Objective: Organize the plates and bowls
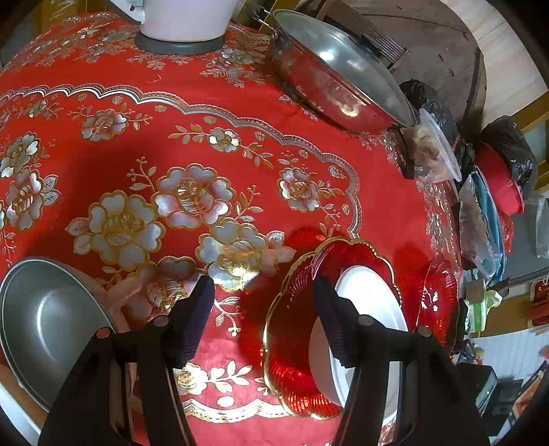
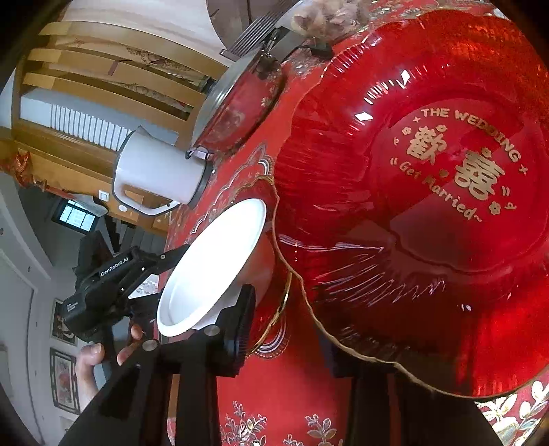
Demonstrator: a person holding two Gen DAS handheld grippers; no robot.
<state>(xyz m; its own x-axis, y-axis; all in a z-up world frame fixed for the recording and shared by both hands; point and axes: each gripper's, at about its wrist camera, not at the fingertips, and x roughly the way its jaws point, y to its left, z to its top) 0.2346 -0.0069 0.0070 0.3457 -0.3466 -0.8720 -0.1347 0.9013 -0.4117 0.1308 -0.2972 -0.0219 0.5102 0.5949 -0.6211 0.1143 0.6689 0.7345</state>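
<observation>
A white bowl [image 1: 370, 291] rests on a red glass plate with a gold rim [image 1: 291, 343] near the table's right edge. My left gripper [image 1: 266, 308] is open; its right finger overlaps the bowl and plate, and the plate's left rim lies in the gap. A second red plate [image 1: 435, 298] lies further right. In the right wrist view that plate [image 2: 429, 206], lettered "THE WEDDING", fills the frame. My right gripper [image 2: 295, 343] is open around its rim, with one finger pad [image 2: 243, 329] in plain sight and the other dim behind the red glass. The white bowl [image 2: 212, 260] shows to the left.
A steel bowl [image 1: 44, 322] sits at the lower left of the red flowered tablecloth [image 1: 240, 103]. A lidded steel pot [image 1: 336, 85] and a white kettle [image 1: 185, 20] stand at the far side. Plastic bags [image 1: 432, 151] crowd the right edge. A hand [image 2: 92, 356] holds the left gripper's body [image 2: 103, 284].
</observation>
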